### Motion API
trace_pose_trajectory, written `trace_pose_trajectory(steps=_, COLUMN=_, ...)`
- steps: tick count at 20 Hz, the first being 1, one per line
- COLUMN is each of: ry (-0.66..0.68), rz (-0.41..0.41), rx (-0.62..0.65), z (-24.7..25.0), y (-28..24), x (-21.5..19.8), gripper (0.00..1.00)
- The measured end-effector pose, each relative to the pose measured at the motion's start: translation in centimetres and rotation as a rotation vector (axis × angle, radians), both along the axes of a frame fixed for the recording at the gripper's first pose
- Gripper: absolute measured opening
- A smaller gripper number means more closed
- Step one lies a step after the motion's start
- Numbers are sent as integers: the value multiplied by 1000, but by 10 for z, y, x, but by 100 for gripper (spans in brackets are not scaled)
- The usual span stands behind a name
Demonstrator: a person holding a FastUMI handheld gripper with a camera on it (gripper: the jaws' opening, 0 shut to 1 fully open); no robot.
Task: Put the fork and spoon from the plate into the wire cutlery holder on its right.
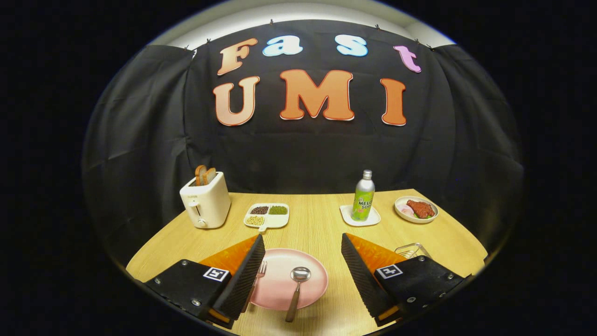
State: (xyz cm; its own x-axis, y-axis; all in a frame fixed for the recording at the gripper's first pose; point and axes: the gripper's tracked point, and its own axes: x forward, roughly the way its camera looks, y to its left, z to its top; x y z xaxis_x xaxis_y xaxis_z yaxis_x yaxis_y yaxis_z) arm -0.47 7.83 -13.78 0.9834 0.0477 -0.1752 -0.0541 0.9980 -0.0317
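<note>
- The desk [322, 224] carries a pink plate [280, 275] at its near edge, framed by the fingers.
- The wire cutlery holder [413, 251] sits right of the plate, partly behind the right finger.
- The gripper [303, 275] is spread wide, holding nothing.
- The spoon [297, 287] lies between the fingers, bowl away, handle over the near rim.
- The fork [260, 270] lies alongside it, against the left finger.

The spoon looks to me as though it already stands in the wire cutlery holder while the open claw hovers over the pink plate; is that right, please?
Not quite: in the gripper view the spoon lies on the pink plate, between the fingers of the open claw, its handle reaching over the plate's near rim. The wire cutlery holder sits to the plate's right.
</note>
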Motion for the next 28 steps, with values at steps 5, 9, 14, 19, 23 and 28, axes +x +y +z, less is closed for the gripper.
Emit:
trace_pose_trajectory(steps=5, ry=81, rz=-15, rx=-41, z=-50, y=-1, x=3, gripper=99)
trace_pose_trajectory(steps=9, ry=153, rz=-23, rx=-43, z=-84, y=-2, x=3, gripper=99)
trace_pose_trajectory(steps=14, ry=252, rz=-9, rx=-32, z=-122, y=1, x=5, gripper=94)
trace_pose_trajectory(steps=19, ry=326, rz=13, rx=-71, z=-146, y=8, x=6, gripper=66)
trace_pose_trajectory(steps=23, ry=373, rz=0, rx=-77, z=-160, y=8, x=12, gripper=47)
trace_pose_trajectory(steps=28, ry=423, rz=-23, rx=-35, z=-169, y=6, x=14, gripper=28)
